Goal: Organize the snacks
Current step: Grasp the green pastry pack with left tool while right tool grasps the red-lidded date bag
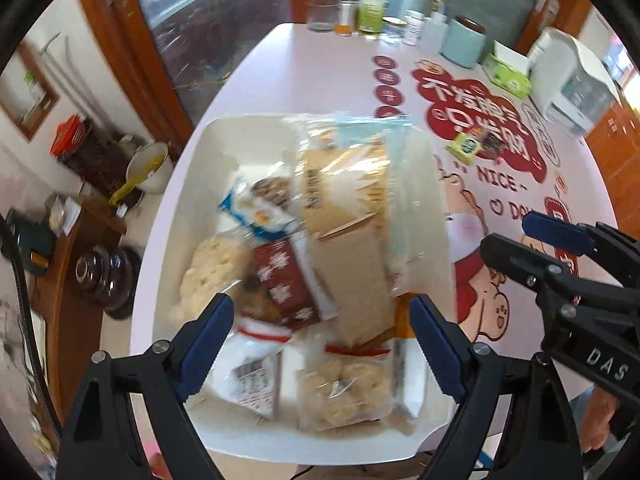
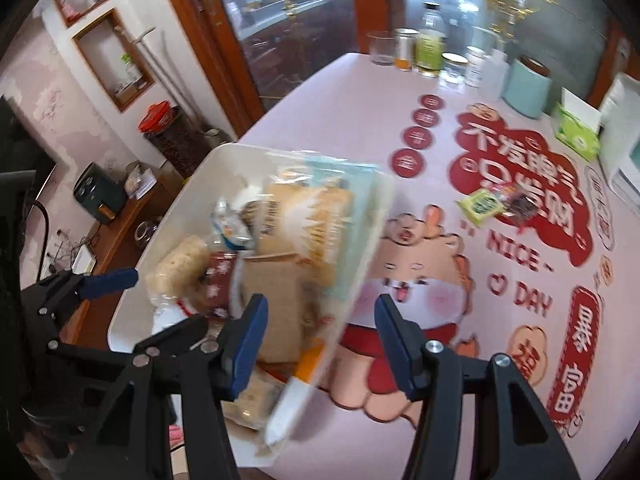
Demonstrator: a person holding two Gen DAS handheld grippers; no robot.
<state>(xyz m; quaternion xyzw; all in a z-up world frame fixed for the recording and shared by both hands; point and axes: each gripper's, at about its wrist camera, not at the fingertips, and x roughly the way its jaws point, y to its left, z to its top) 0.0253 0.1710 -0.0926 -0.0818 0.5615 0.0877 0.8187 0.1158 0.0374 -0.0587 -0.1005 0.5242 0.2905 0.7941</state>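
Between the black-and-blue right gripper (image 2: 320, 332) and the far table edge: two small snack packets (image 2: 498, 203), one green, one dark, lying flat on the pink printed tablecloth (image 2: 344, 92), well ahead and rightward, long axis roughly crosswise. Jaws parted, nothing held. Nearer than the left gripper (image 1: 322, 336), spread wide and empty over the white rectangular plastic bin (image 1: 224, 132) full of wrapped snacks.
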